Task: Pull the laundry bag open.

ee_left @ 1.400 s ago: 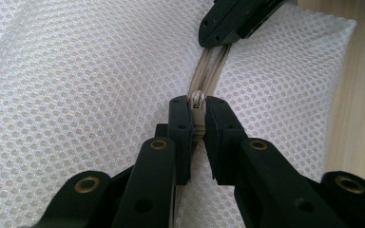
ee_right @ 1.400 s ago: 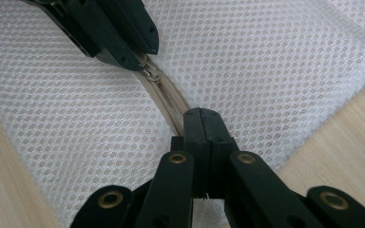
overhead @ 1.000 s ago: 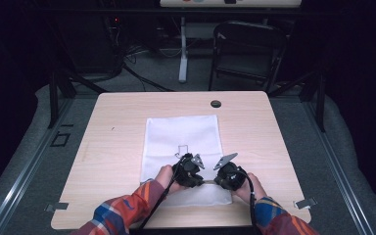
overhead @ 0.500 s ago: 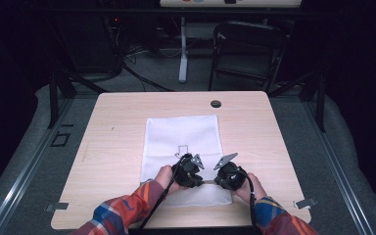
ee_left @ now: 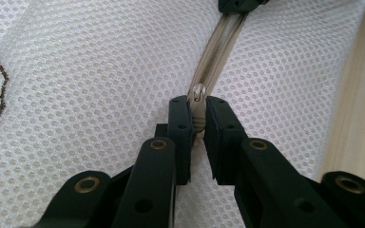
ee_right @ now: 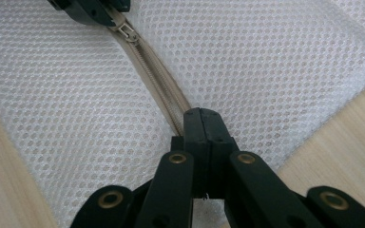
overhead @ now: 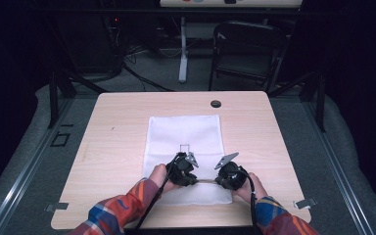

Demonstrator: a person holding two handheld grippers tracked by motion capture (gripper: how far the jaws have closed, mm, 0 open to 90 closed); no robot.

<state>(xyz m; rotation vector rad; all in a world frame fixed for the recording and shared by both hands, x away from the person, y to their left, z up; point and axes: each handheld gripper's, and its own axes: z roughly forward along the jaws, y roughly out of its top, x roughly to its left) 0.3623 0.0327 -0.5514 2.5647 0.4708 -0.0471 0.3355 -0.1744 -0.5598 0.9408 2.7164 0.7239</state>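
A white mesh bag [overhead: 183, 134] lies flat on the wooden table [overhead: 112, 147], with a beige zipper [overhead: 206, 181] running along its near end. My left gripper [ee_left: 197, 111] is shut on the metal zipper pull [ee_left: 198, 92], its jaws pinching the tab from both sides. The right gripper [ee_right: 202, 118] is shut on the zipper tape [ee_right: 159, 85] at the bag's right end. In the high view the left gripper [overhead: 190, 177] and right gripper [overhead: 221, 180] face each other a short stretch of zipper apart. Both hands rest low on the bag.
A small dark outline mark [overhead: 185, 147] sits on the bag's middle. There is a round cable hole [overhead: 216, 104] at the table's far side. The table's near edge [overhead: 176, 226] lies just behind the hands. A dark chair [overhead: 247, 49] stands beyond the table.
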